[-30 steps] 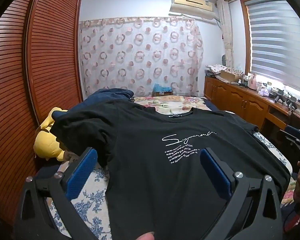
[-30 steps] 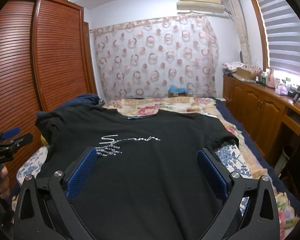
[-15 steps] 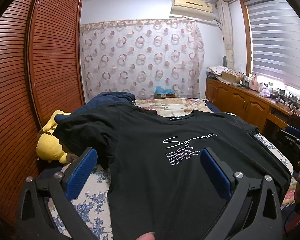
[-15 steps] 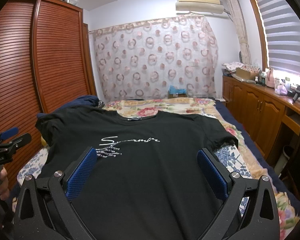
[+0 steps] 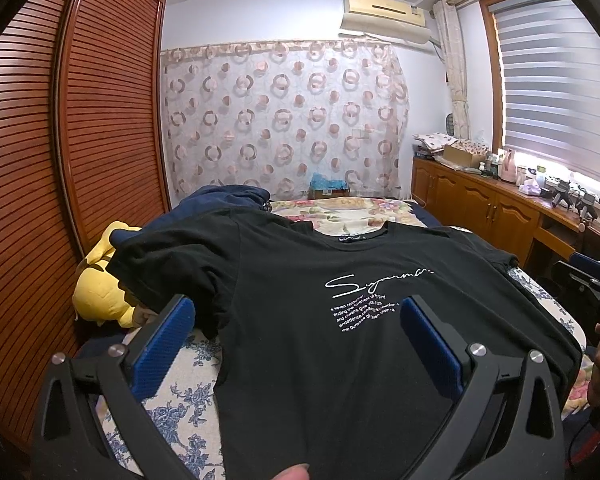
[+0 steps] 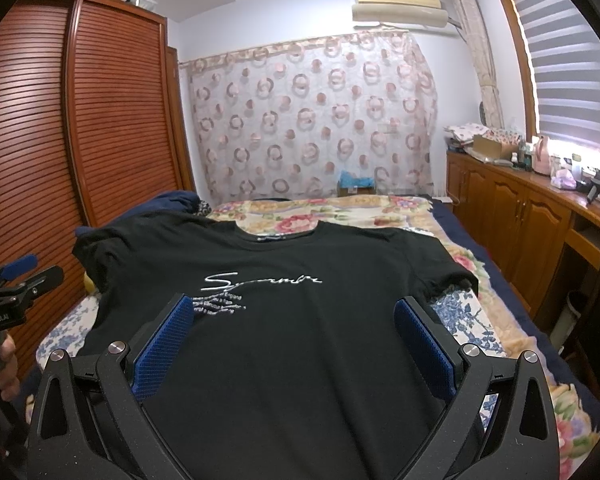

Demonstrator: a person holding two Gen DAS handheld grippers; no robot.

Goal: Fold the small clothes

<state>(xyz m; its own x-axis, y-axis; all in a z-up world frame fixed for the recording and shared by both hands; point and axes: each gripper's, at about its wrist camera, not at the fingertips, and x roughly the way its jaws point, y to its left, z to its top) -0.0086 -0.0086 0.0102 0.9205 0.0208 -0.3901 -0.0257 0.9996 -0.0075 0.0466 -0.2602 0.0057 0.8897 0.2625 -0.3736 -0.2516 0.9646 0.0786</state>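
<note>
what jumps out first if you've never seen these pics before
A black t-shirt with white script print lies spread face up on the floral bedspread, filling the middle of both views. The left tool and right tool frame it with blue pads wide open. A yellow plush toy sits at the bed's left edge, beside the slatted wardrobe.

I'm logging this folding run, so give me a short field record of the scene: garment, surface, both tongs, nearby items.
garment: black T-shirt, spread flat, print side up, unfolded
surface: bed with floral cover
left tongs: open, holding nothing
right tongs: open, holding nothing
nearby: yellow plush toy beside the shirt's sleeve; navy garment behind it
</note>
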